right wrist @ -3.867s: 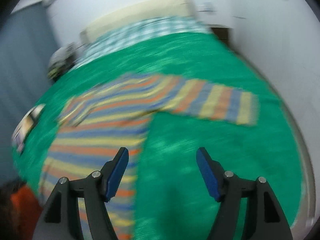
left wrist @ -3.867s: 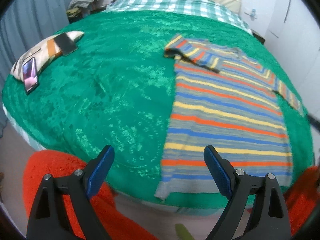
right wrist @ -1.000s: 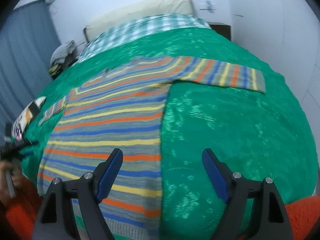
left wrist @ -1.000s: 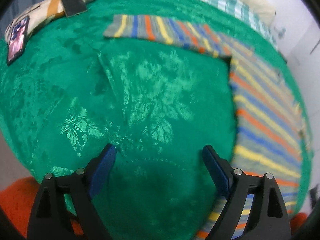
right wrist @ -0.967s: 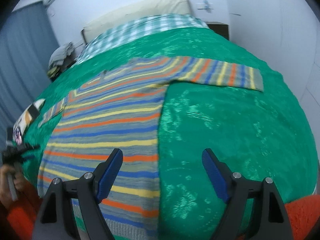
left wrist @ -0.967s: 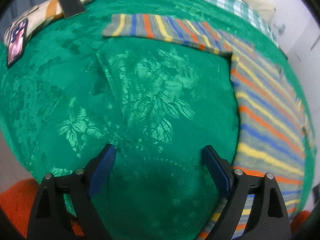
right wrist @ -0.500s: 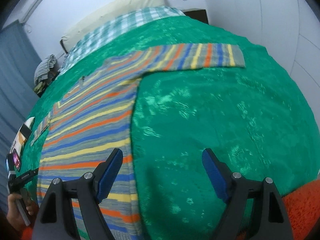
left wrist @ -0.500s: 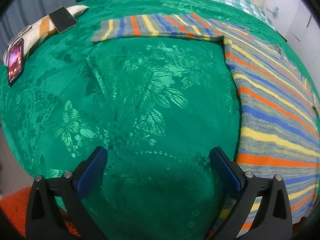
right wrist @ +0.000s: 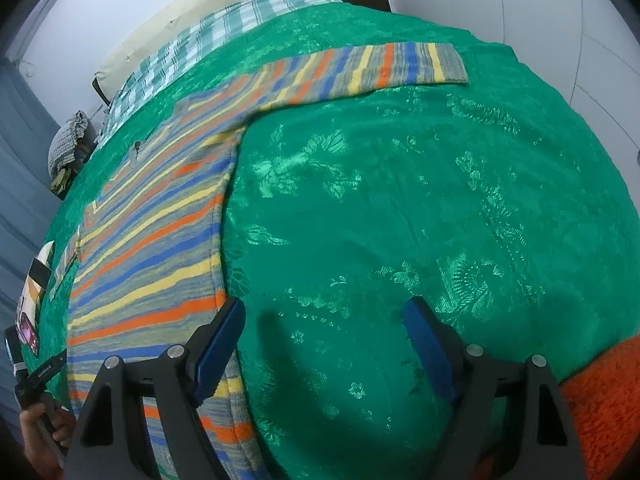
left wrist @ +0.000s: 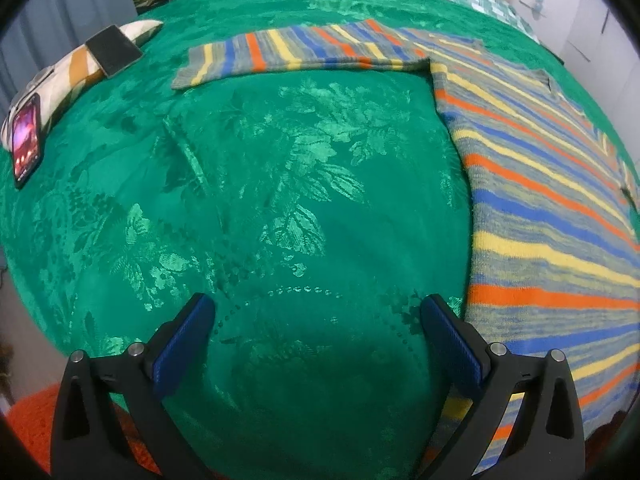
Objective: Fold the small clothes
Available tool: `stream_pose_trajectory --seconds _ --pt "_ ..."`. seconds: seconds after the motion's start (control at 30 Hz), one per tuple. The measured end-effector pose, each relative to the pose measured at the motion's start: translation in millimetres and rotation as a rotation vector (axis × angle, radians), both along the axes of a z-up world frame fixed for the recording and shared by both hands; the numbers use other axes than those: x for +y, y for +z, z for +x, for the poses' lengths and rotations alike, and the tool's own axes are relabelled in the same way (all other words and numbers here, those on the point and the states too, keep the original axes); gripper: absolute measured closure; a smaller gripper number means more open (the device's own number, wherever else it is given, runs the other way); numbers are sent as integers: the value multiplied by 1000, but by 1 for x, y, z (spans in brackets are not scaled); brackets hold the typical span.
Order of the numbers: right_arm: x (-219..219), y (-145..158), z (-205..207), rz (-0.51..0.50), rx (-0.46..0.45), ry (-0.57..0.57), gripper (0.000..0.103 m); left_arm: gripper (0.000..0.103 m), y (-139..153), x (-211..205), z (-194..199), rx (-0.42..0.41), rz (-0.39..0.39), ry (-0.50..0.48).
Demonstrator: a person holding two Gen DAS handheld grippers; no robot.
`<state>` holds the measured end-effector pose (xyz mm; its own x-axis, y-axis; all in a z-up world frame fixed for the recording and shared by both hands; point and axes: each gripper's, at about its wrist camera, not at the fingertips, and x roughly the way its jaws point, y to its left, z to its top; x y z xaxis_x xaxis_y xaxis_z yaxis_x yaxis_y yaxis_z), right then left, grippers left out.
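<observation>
both tongs, left (left wrist: pixel 316 334) and right (right wrist: pixel 322 330), are spread wide over the green damask bedspread (left wrist: pixel 280 184), pinching nothing. striped knit sweater (left wrist: pixel 540 208) lies flat, at 3 o'clock of the left pair. risk: grabbing bedspread along with the hem, since both hover beside the edge.
</observation>
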<state>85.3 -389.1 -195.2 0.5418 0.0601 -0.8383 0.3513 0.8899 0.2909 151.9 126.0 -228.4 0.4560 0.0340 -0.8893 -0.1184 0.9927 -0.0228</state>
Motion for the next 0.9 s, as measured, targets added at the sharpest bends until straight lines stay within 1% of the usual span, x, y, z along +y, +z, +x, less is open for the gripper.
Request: stream_pose_trajectory --seconds 0.13,0.2,0.27,0.33,0.5,0.63,0.9 --pt "1 -1 1 -7 3 7 18 1 8 3 -2 -37 -37 5" --pt "2 -1 1 -7 3 8 18 1 17 4 -5 -85 -61 7" --pt "1 -1 1 -3 2 6 18 1 25 5 -8 -134 -55 12" --pt "1 -1 1 4 0 3 18 1 30 5 -10 -164 -42 16" --pt "1 -2 1 -1 3 6 17 1 25 9 -5 -138 -58 29" --pt "2 -2 2 -7 7 13 16 1 27 10 -6 -155 -57 35" --pt "3 -3 3 -12 11 18 15 1 28 12 -7 -156 -60 52"
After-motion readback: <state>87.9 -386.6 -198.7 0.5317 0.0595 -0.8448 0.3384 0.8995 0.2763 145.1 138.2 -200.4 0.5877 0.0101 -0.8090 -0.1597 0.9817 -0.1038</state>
